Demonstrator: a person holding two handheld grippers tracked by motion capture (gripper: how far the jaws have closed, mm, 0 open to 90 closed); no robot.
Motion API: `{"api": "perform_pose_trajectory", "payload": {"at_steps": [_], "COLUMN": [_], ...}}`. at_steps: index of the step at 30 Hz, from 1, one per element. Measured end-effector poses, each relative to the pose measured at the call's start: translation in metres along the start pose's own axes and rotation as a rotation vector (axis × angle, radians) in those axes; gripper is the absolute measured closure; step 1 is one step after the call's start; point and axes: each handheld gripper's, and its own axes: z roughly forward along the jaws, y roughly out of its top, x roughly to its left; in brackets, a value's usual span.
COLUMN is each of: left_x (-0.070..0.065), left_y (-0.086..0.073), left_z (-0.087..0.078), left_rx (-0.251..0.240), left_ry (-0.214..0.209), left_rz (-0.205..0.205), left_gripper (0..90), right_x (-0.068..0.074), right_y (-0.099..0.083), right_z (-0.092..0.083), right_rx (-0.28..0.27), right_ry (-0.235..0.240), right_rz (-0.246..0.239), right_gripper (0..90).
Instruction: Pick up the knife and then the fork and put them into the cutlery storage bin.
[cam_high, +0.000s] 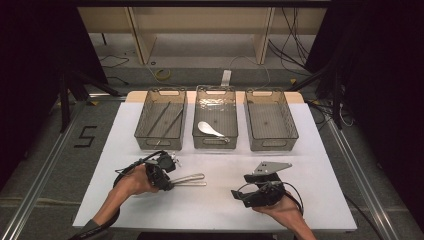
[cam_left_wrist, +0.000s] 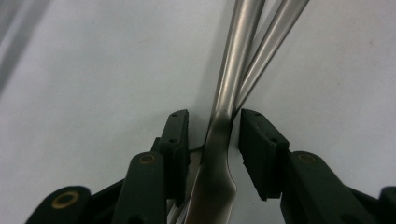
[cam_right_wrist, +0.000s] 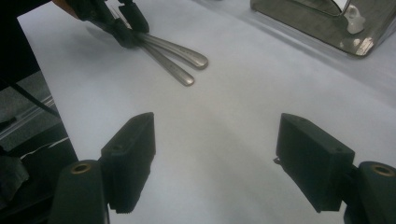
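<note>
Cutlery (cam_left_wrist: 219, 154) ends cut off betw. tongs (cam_left_wrist: 212, 140)

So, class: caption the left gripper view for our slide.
Left gripper straddling a metal utensil handle on the white table.

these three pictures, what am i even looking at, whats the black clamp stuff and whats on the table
A person sits at a white table and holds a hand-held gripper in each hand: a black clamp with two jaws. The high view looks down from above. The other two come from cameras riding on each clamp, looking along its jaws.

At the far side stand three wire baskets: the left basket holds thin dark sticks, the middle basket a white spoon. The right basket looks empty.

The left hand-held gripper has its jaws around a metal utensil handle, with gaps on both sides, so not yet gripping. The right hand-held gripper is open over bare table.
</note>
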Motion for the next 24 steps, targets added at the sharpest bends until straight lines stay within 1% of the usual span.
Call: {"api": "perform_pose_trajectory", "payload": {"at_steps": [2,4,5,6,7,8,11,12,17,19,20,21,22,23,24], "left_x": [-0.0015,-0.0022,-0.0033,-0.0044,-0.0053,-0.0049,-0.0065,-0.0076,-0.0068,-0.0056,-0.0055,-0.0051,-0.0053,-0.0048,-0.0045], "left_y": [-0.0001,0.0000,-0.0002,-0.0005,-0.0008,-0.0009,-0.0010,-0.0010,-0.0016,-0.0017,-0.0019,-0.0020,-0.0020,-0.0018,-0.0017], "left_z": [0.0005,-0.0003,-0.0001,-0.0001,0.0000,-0.0005,-0.0006,-0.0004,-0.0009,-0.0027,-0.0034,-0.0044,-0.0054,-0.0069,-0.0079], "left_rx": [-0.010,-0.004,-0.007,-0.012,-0.016,-0.010,-0.017,-0.015,-0.025,-0.026,-0.036,-0.041,-0.053,-0.056,-0.071], "left_ry": [-0.001,0.007,0.004,0.011,0.010,0.009,0.009,0.009,0.003,0.004,0.003,0.002,0.006,0.006,0.013], "left_rz": [0.008,0.035,0.043,0.052,0.053,0.069,0.082,0.092,0.094,0.102,0.094,0.095,0.089,0.088,0.089], "left_gripper": [66.5,68.9,70.0,70.8,71.4,72.0,75.7,77.2,78.2,78.4,78.5,78.5,78.6,78.6,78.7], "right_x": [0.0014,0.0022,0.0019,0.0015,0.0012,0.0013,0.0034,0.0037,0.0022,0.0014,0.0014,0.0014,0.0015,0.0016,0.0017], "right_y": [0.0001,0.0001,0.0001,0.0002,0.0005,0.0007,0.0012,0.0012,0.0008,0.0008,0.0009,0.0010,0.0011,0.0012,0.0013], "right_z": [0.0000,-0.0007,-0.0007,-0.0004,-0.0002,0.0001,0.0009,0.0011,0.0005,0.0000,-0.0002,-0.0002,-0.0003,-0.0003,-0.0002], "right_rx": [0.000,0.009,0.009,0.006,0.008,0.009,0.015,0.018,0.014,0.012,0.012,0.012,0.012,0.010,0.009], "right_ry": [-0.004,-0.003,-0.006,-0.007,-0.006,-0.008,-0.007,-0.005,-0.008,-0.009,-0.009,-0.009,-0.009,-0.009,-0.009], "right_rz": [-0.003,-0.008,-0.009,-0.003,-0.002,-0.005,-0.012,-0.014,-0.011,-0.012,-0.012,-0.012,-0.011,-0.011,-0.011], "right_gripper": [29.3,29.4,29.5,29.5,29.5,29.6,29.9,29.9,30.1,30.1,30.1,30.1,30.1,30.1,30.1]}}
